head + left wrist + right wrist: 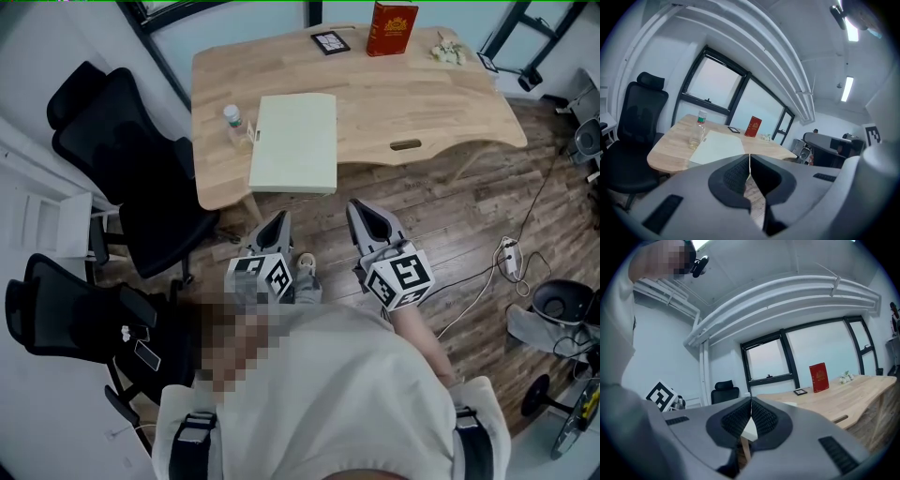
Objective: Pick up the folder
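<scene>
The wooden table (422, 94) is the biggest thing here, one of it, with its curved front edge towards the person. Two black office chairs stand to its left, one (112, 159) pushed up by the table's left end and the other (66, 309) nearer the person.

One folder (294, 142), pale and shut, lies flat on the left part of the table. Its long axis runs from the front edge towards the window side, almost straight away from the person, and its near short edge reaches the table's front edge.

The person stands short of the table and holds the two tongs side by side over the wooden floor, both aimed at the table and well apart from the folder. The left gripper (278, 223) tips slightly downward, its jaws pressed together on nothing. The right gripper (366, 216) lies about level, jaws likewise closed and empty.

One red book (391, 28) stands upright at the far edge. One clear bottle (234, 125) stands just beside the folder's left edge. One small black frame (330, 41) lies left of the book.
</scene>
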Available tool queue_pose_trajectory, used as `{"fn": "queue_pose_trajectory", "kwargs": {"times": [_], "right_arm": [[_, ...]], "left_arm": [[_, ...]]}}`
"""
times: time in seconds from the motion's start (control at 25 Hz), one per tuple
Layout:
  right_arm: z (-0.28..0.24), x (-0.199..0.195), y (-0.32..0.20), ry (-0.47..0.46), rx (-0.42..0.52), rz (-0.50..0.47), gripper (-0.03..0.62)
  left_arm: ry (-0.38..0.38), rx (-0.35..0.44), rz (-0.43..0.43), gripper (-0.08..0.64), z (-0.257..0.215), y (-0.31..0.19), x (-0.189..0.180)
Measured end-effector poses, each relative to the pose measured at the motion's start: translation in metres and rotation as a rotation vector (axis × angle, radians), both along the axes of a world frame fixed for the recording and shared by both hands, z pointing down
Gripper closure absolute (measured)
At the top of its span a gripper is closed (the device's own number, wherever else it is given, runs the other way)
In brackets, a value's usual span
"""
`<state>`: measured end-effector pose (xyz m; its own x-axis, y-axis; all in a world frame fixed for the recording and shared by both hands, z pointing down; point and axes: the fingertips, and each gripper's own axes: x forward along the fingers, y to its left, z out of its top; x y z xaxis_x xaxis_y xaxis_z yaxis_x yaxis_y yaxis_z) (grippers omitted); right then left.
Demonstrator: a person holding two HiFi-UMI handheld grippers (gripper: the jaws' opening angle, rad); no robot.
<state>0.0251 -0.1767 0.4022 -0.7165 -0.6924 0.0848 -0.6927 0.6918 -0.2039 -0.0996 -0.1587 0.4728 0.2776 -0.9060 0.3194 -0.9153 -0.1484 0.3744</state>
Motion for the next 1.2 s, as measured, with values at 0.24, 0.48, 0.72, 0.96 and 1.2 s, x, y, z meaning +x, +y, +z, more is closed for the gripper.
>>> {"fn": "queue_pose_trajectory", "kwargs": {"times": [0.24,0.48,0.72,0.96,1.2], "right_arm": [[-0.002,-0.009,-0.035,0.012,-0.007,0.015,0.574],[0.002,-0.014,-0.057,0.02,-0.024,0.023,0.574],[0.008,-0.014,-0.071,0.016,-0.043,0.041,0.574],[0.015,-0.01,-0.08,0.017,-0.065,0.058,0.574],[0.023,-0.007,-0.084,0.025,-0.088,0.067,0.574]], "left_arm": [[0.009,-0.034,0.011,0.534,0.017,-0.028,-0.011],[0.045,-0.067,0.039,0.534,0.035,-0.048,-0.015],[0.122,-0.124,0.075,0.534,0.061,-0.059,-0.012],[0.308,-0.212,0.046,0.532,0.092,-0.065,-0.015],[0.517,-0.281,0.029,0.374,0.12,-0.071,-0.016]]}}
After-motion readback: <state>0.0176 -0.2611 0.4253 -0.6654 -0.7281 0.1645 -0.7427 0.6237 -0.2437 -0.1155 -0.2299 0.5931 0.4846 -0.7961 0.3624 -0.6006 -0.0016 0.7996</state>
